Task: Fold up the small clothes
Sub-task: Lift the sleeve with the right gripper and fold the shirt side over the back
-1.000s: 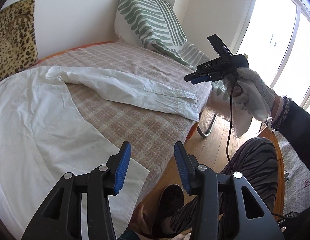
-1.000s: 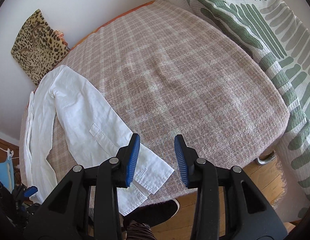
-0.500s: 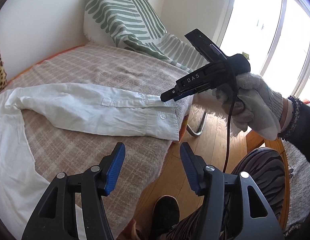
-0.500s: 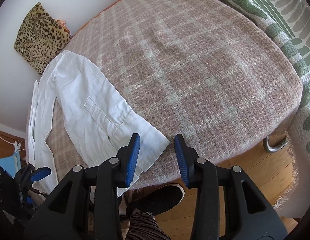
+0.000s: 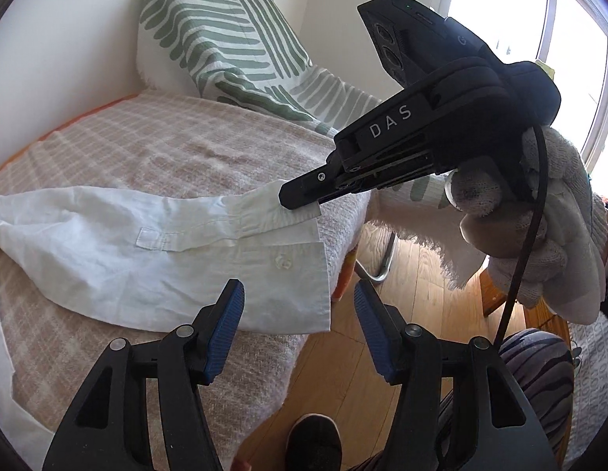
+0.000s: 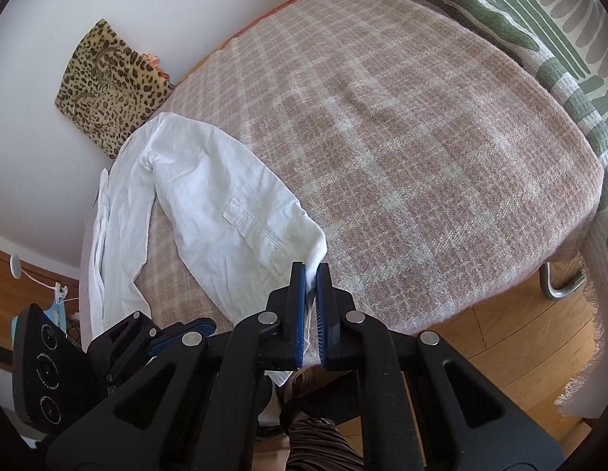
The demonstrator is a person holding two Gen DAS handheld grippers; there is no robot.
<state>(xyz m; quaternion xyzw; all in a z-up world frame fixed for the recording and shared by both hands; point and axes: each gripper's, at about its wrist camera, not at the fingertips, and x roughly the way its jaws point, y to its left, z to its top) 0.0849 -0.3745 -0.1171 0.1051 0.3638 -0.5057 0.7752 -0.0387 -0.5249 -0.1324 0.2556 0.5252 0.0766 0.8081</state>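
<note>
Shirt (image 5: 159, 259) cuff corner pinched thinly in right gripper (image 6: 311, 274) may slip out; left gripper (image 5: 298, 324), lower centre, gapes empty.

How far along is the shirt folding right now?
Early. Done: the shirt lies spread on the blanket. In hand: the right gripper is shut on the cuff; the left gripper hovers open nearby. Left: every fold; no fold shows yet.

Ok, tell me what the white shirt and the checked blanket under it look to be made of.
White shirt: likely thin woven cotton or linen, matte; it creases softly and shows stitched seams and a button. Checked blanket: probably wool or a wool-like blend, matte; the pink-beige surface looks fuzzy and coarsely woven.
</note>
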